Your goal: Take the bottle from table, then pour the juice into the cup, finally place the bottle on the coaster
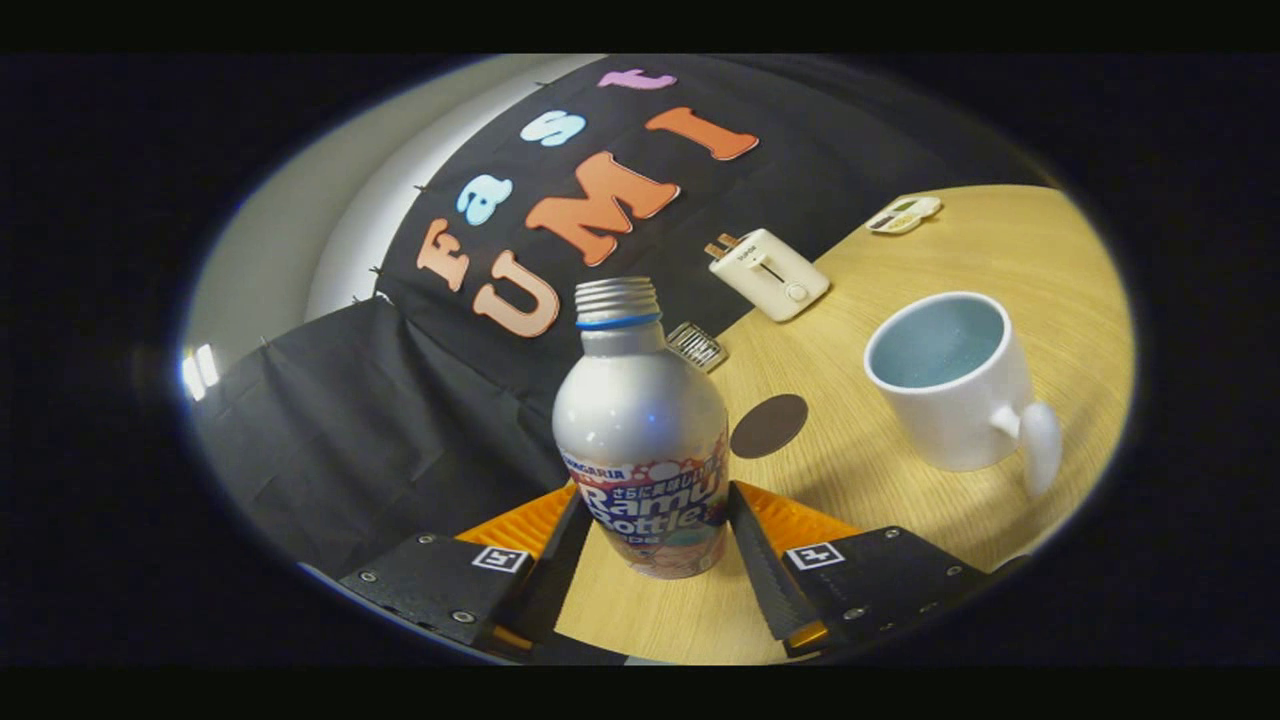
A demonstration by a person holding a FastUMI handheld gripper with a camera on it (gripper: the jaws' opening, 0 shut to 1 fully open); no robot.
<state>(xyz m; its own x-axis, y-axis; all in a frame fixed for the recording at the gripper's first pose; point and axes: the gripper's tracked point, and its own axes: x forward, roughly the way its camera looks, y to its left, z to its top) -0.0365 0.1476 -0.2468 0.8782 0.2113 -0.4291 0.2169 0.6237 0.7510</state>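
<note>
Bottle (pixel 641 430) is standing uncapped between the claw (pixel 650 520) fingers, both pads pressing its label, its base seeming to sit on the wooden worktop (pixel 900 520). Beyond it at one o'clock a dark round coaster (pixel 769 425) is lying flat; at two o'clock a white cup (pixel 950 385) is standing upright. Farther off, a white toaster (pixel 768 272) is sitting near the wall.

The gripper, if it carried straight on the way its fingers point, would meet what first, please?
The silver metal bottle, already between the gripper fingers, which appear to press its sides, though contact is hard to confirm; beyond lies the black cloth wall.
</note>
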